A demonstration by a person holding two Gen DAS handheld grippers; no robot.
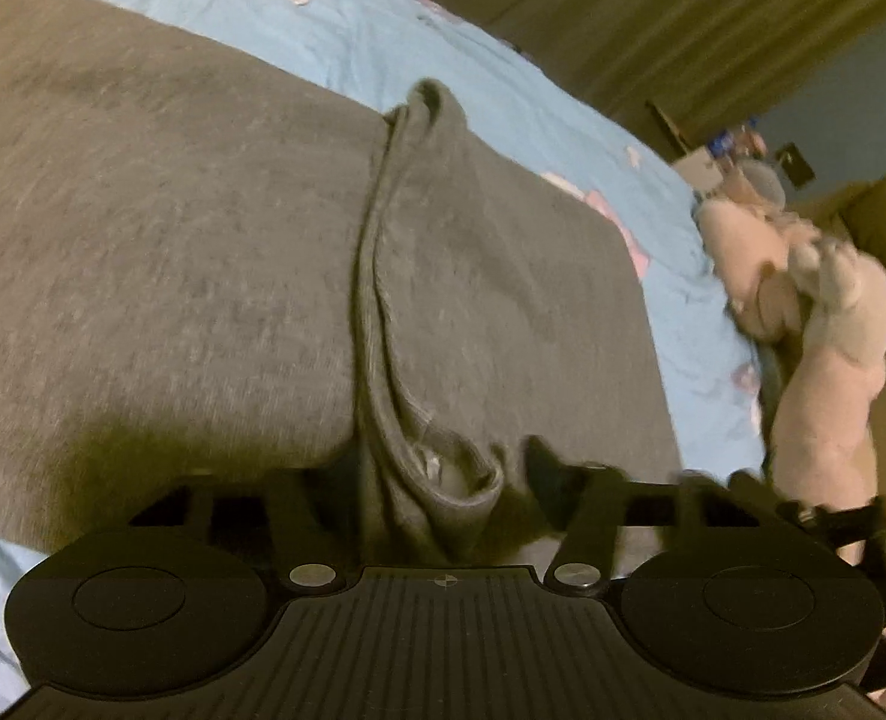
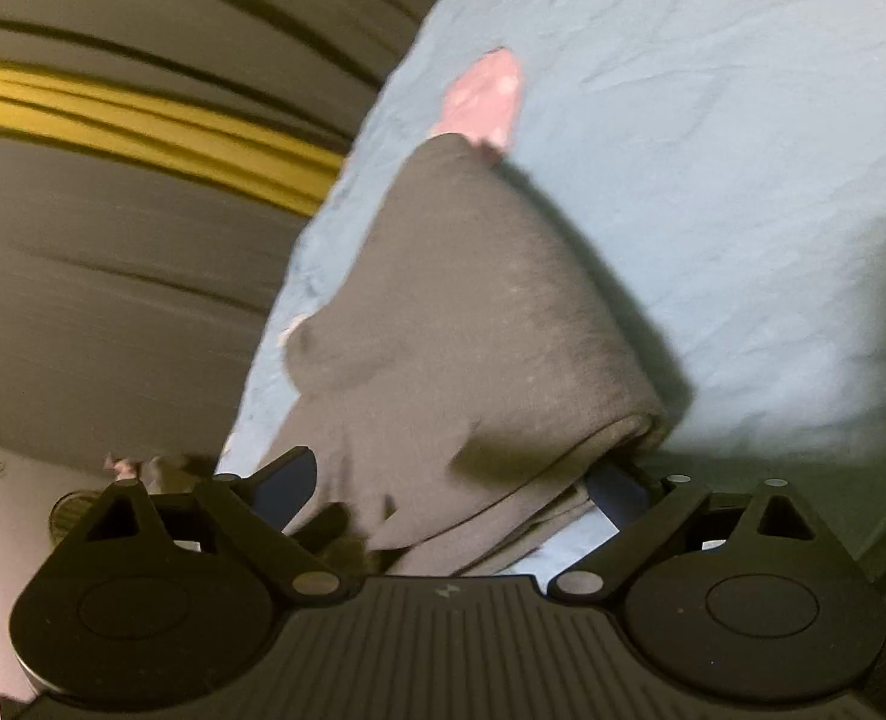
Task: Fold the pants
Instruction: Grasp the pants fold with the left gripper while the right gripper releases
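Observation:
Grey pants [image 1: 173, 228] lie folded on a blue bed sheet [image 1: 383, 42]. A seam edge [image 1: 377, 240] runs down the cloth toward my left gripper [image 1: 437, 471]. Its fingers stand close together with a bunched fold of the pants pinched between them at the near edge. In the right wrist view the folded pants [image 2: 472, 312] stretch away along the bed's edge. My right gripper [image 2: 451, 483] is spread wide, with the thick near end of the fold lying between its fingers [image 2: 290, 480]. The pads do not press on the cloth.
Pale plush toys [image 1: 814, 300] lie at the right edge of the bed, with a cardboard box [image 1: 874, 210] and curtains [image 1: 682, 18] behind. The sheet [image 2: 712, 150] has pink prints [image 2: 487, 96]. Left of the bed's edge hangs a dark curtain with a yellow stripe [image 2: 143, 120].

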